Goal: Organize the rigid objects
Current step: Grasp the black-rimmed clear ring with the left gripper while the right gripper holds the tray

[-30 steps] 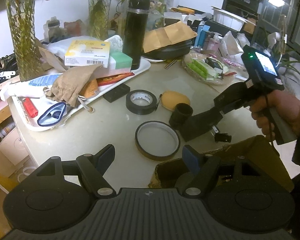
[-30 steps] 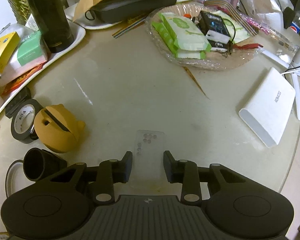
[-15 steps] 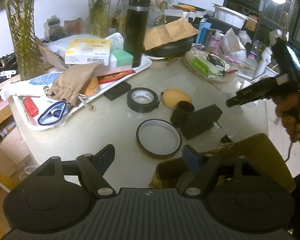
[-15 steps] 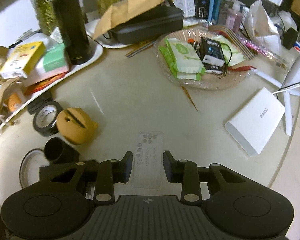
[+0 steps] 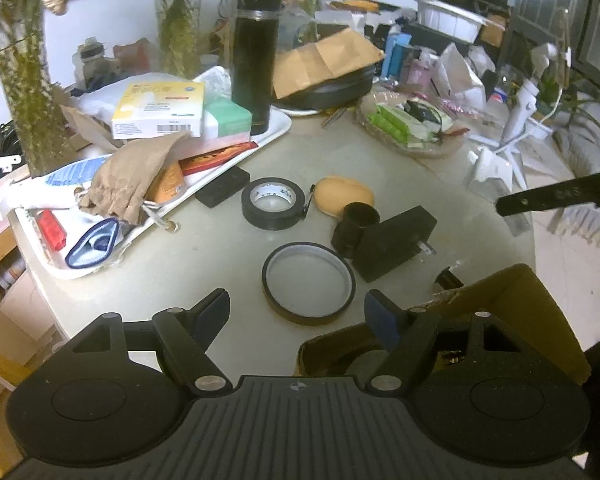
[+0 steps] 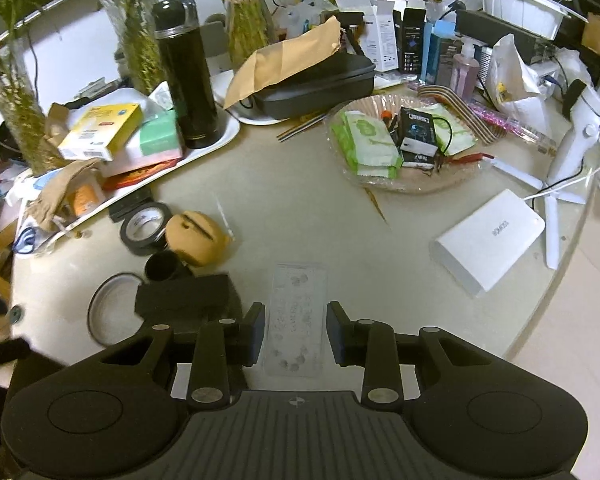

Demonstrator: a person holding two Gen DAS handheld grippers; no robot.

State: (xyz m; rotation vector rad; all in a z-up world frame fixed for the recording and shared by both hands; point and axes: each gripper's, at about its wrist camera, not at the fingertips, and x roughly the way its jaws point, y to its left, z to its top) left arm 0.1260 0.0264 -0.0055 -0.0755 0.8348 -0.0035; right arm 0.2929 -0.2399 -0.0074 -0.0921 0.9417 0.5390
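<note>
My right gripper (image 6: 296,316) is shut on a clear plastic plate (image 6: 300,280) and holds it above the pale table (image 6: 300,208). In the left wrist view only one black finger (image 5: 556,196) of it shows, at the right edge. My left gripper (image 5: 296,304) stands open with nothing between its fingers, over the table's near edge and an open cardboard box (image 5: 520,312). Ahead of it lie a thin tape ring (image 5: 308,284), a black tape roll (image 5: 272,202), a yellow pouch (image 5: 344,196), a black cylinder (image 5: 360,220) and a black block (image 5: 396,244).
A white tray (image 5: 278,128) on the left carries boxes, a cloth bag and a tall black flask (image 5: 256,60). A glass dish (image 6: 452,184) of green packets sits at the back right, and a white power bank (image 6: 490,240) lies near the right edge. Vases line the back.
My right gripper has risen and drawn back to the right, away from the black block, with the clear plate still in it. The left gripper has stayed put.
</note>
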